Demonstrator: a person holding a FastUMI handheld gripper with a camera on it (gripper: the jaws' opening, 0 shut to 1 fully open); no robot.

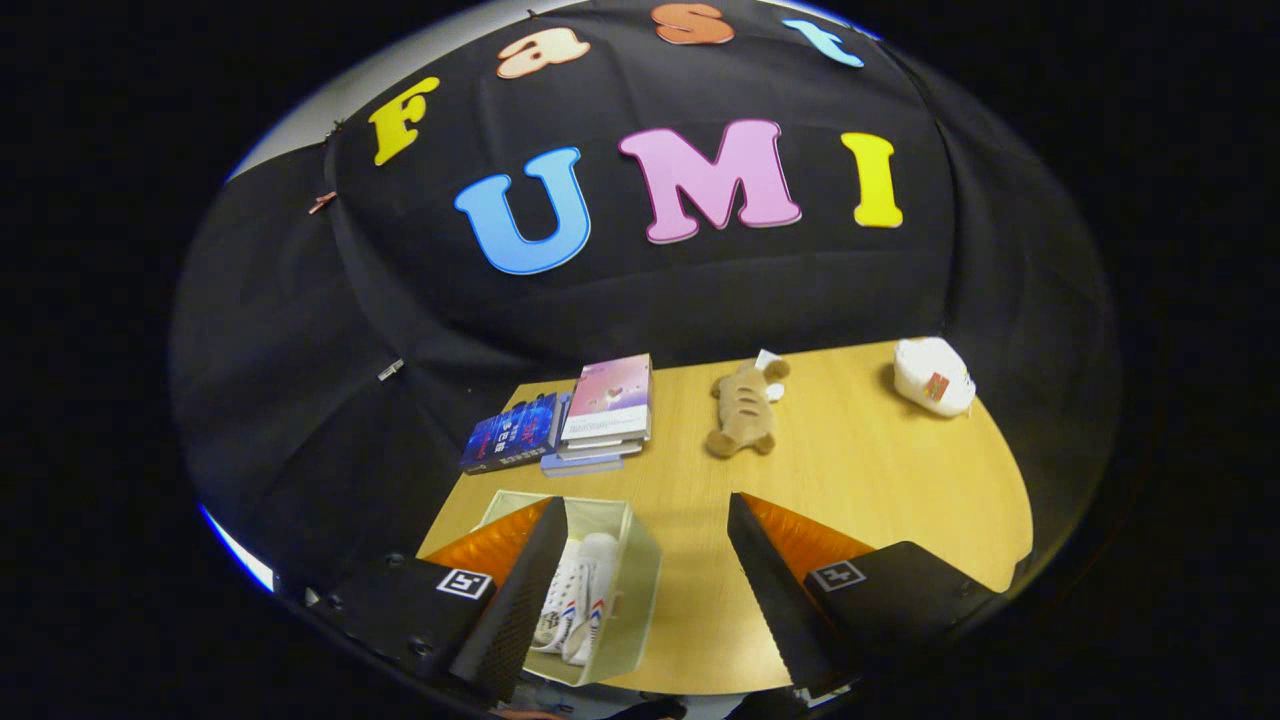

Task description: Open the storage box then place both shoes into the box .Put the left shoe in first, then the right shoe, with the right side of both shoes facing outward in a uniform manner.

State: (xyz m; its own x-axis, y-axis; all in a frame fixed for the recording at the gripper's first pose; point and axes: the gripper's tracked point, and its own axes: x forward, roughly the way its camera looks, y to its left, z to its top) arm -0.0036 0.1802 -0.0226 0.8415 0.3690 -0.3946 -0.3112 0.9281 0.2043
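A pale translucent storage box (640, 580) stands open on the wooden table, below and partly behind my left finger. Inside it lie two white shoes (578, 602) with red and blue side stripes, side by side, toes pointing away from me. My gripper (648, 530) hovers above the table with its fingers spread wide and nothing between them. The left finger (520, 590) covers the box's left part; the right finger (775, 590) is over bare table to the right of the box.
Beyond the box, a stack of books (605, 412) and a dark blue book (512, 432) lie at the table's far left. A brown plush toy (745, 408) lies mid-table at the back. A white bundle (932, 375) sits at the far right corner.
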